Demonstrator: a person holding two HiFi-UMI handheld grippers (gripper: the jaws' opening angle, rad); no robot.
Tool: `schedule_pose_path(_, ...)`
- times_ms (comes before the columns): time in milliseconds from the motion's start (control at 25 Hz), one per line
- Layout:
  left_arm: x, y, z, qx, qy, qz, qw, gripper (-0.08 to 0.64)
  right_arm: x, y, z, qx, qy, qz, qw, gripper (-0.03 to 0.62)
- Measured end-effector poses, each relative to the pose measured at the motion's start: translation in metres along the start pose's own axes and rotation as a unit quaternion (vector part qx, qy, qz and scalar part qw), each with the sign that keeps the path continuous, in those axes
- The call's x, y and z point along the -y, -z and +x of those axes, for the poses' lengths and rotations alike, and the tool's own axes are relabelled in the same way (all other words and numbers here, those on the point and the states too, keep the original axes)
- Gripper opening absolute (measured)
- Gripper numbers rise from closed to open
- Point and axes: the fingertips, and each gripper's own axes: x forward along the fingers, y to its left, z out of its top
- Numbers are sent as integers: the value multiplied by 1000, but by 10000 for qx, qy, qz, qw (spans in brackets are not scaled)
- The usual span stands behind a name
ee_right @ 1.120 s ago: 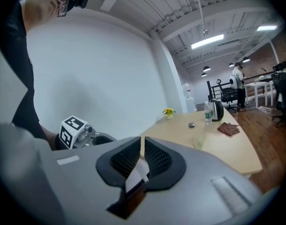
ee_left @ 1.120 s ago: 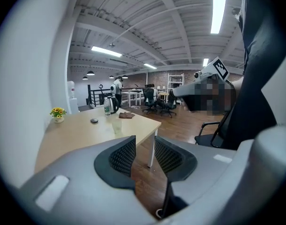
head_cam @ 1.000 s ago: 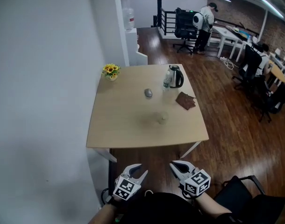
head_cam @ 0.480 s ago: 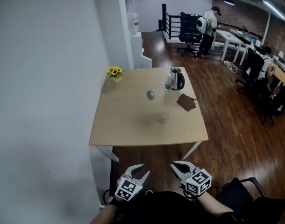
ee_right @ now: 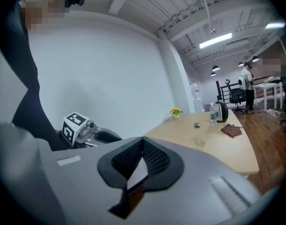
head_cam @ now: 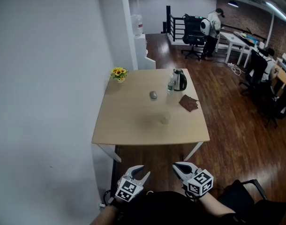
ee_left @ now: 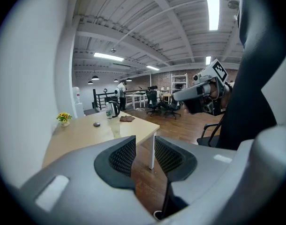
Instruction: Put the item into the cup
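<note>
A small grey item (head_cam: 153, 94) lies on the wooden table (head_cam: 129, 130), toward its far side. A clear cup (head_cam: 163, 118) stands nearer the table's middle, faint in the head view and clearer in the right gripper view (ee_right: 202, 138). Both grippers hang low, well short of the table's near edge. My left gripper (head_cam: 137, 173) is open and empty, with a gap between its pads (ee_left: 144, 140). My right gripper (head_cam: 182, 168) has its tips together (ee_right: 143, 139) with nothing in them. The item also shows in both gripper views (ee_left: 96, 124) (ee_right: 197, 124).
On the table's far side stand a kettle (head_cam: 180, 80), a water bottle (head_cam: 170, 85) and a pot of sunflowers (head_cam: 118, 73); a brown cloth (head_cam: 188, 102) lies at right. A white wall runs along the left. A black chair (head_cam: 248, 200) is at my right. People and desks are far back.
The view has shifted a little, so the table sits slightly further right in the picture. Both grippers stay in the same place with their jaws unchanged.
</note>
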Motion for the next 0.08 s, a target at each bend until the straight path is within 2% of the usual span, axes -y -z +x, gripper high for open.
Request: schedule_pose_path(80,2,-1,-3,12,-15,1,10000,120,-2,1,-3,-15,3,-1,10000,9)
